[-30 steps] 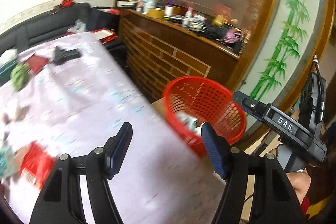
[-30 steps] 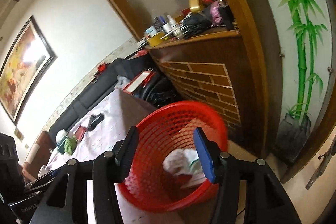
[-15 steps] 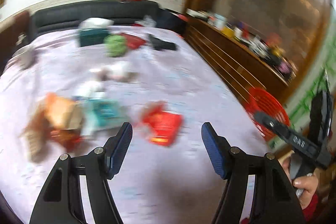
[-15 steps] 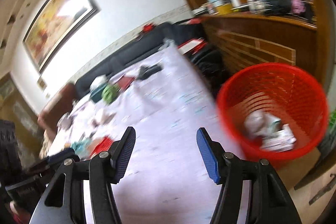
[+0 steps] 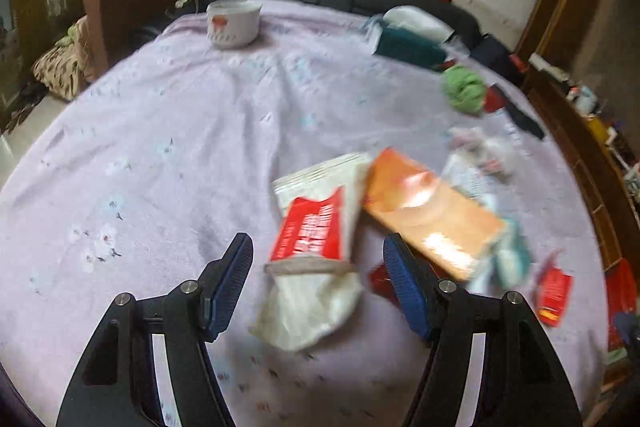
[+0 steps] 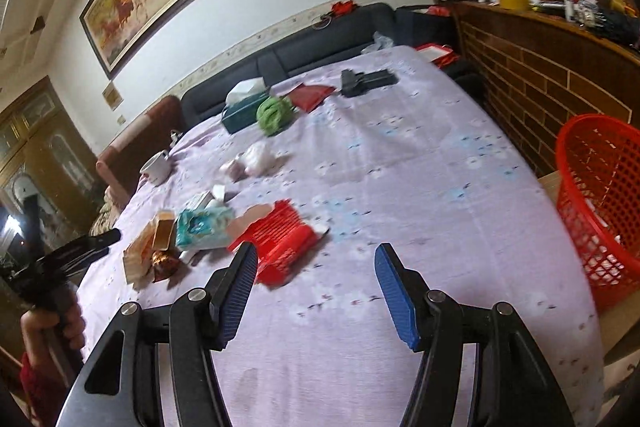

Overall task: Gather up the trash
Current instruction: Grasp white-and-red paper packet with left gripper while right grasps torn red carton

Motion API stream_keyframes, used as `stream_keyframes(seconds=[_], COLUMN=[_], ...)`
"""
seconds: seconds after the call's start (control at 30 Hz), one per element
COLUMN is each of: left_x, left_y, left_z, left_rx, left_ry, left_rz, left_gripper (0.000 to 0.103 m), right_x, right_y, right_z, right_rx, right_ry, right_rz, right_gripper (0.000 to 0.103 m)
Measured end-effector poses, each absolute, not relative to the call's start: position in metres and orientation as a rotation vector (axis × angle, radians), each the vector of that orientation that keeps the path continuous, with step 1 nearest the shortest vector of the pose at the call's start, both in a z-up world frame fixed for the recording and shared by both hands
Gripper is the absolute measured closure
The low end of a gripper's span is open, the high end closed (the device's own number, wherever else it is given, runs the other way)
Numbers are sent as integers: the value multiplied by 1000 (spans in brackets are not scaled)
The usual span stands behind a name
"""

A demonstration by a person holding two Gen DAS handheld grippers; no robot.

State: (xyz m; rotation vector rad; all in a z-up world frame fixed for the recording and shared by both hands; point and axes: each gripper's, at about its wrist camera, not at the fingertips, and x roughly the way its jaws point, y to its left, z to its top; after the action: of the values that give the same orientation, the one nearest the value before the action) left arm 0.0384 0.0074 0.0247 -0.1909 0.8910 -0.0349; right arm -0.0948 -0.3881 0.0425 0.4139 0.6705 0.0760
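Trash lies on a table with a lilac cloth [image 5: 168,131]. In the left wrist view my left gripper [image 5: 318,277] is open and empty, its jaws on either side of a red-and-white wrapper [image 5: 316,235]. An orange box [image 5: 432,215] lies beside it to the right. In the right wrist view my right gripper [image 6: 316,287] is open and empty above the cloth [image 6: 400,187], near a red packet [image 6: 280,239]. A teal tissue pack [image 6: 204,229] and crumpled white paper [image 6: 256,157] lie further left. The red mesh basket [image 6: 600,195] stands at the table's right edge.
A white bowl [image 5: 233,23], a dark green tissue box [image 5: 408,47], a green cloth ball [image 5: 464,93] and a black object [image 6: 366,81] sit at the far end. A dark sofa [image 6: 320,47] lies behind. A brick-faced counter [image 6: 552,67] runs along the right.
Both grippers have swung left from the red basket to the trash on the table. The left one now stands around the red-and-white wrapper. Both stayed open.
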Motion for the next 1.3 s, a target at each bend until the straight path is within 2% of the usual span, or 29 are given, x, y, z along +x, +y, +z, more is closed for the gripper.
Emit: stream_keyframes(seconds=[0.17,0.23,0.3,0.77,0.87,0.9,0.93,0.97,1.2,1.3], left_x=[54,56,56,-29,-45,-49,-53,-55,-65,-66], left_y=[6,7,10,-6,-22,-27,-34,-39,-68,-72], left_z=[3,2,1,48,48,47,46,45,36,32], left_rx=[-186,-197,-222,-170,-123,-111,-97,-83,-3,16], left_ry=[912,907,899,629,600,593,588,586,570,586], left_rz=[-34,-39,-42,-126,-143,-145,-153,-157,-156,-153], left_gripper=[46,59,62,62,62,62,62,62,62,62], right_x=[-87,-82,-74,-5,5,7,9,10,-11,-29], right_y=[-382,-381,-380,-339,-330,-327,-326,-326,-319,-313], right_z=[37,35,30,-7,-11,-11,-11,-12,-1,5], right_rx=[430,436,447,443,411,393,386,390,375,346], right_ry=[704,719,743,903,900,897,902,899,835,783], right_rz=[92,94,98,75,39,22,17,22,66,85], right_gripper=[38,38,38,38,45,51,66,73,84,85])
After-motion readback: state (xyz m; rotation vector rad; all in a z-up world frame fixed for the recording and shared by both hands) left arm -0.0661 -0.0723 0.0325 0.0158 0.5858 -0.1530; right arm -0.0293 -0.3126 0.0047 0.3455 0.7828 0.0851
